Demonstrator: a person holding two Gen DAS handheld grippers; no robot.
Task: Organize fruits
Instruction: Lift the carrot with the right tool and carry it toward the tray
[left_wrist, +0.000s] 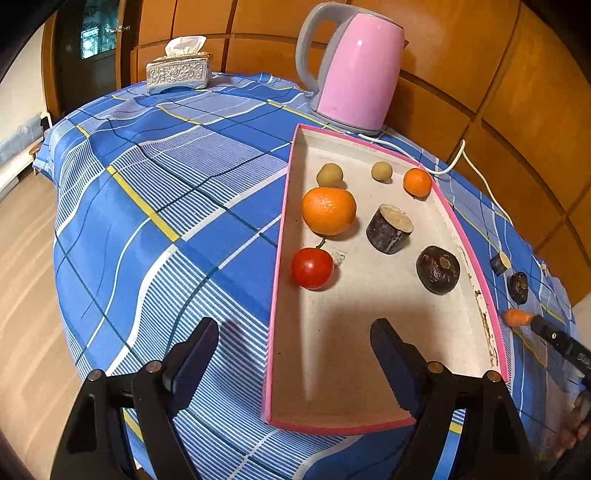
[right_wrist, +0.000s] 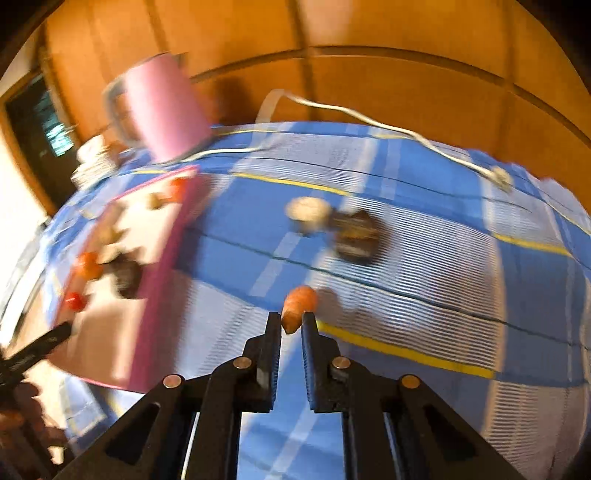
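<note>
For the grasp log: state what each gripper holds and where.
Right gripper: small orange piece, pinched at its near end. Left gripper: open, holds nothing.

A pink electric kettle (left_wrist: 354, 70) with a grey handle stands at the far edge of the desk on a blue plaid cloth (left_wrist: 166, 177), its white cord (left_wrist: 476, 173) trailing beside it, an ornate silver tissue box (left_wrist: 179, 72) well apart, before wooden wall panels (left_wrist: 498, 74).
</note>
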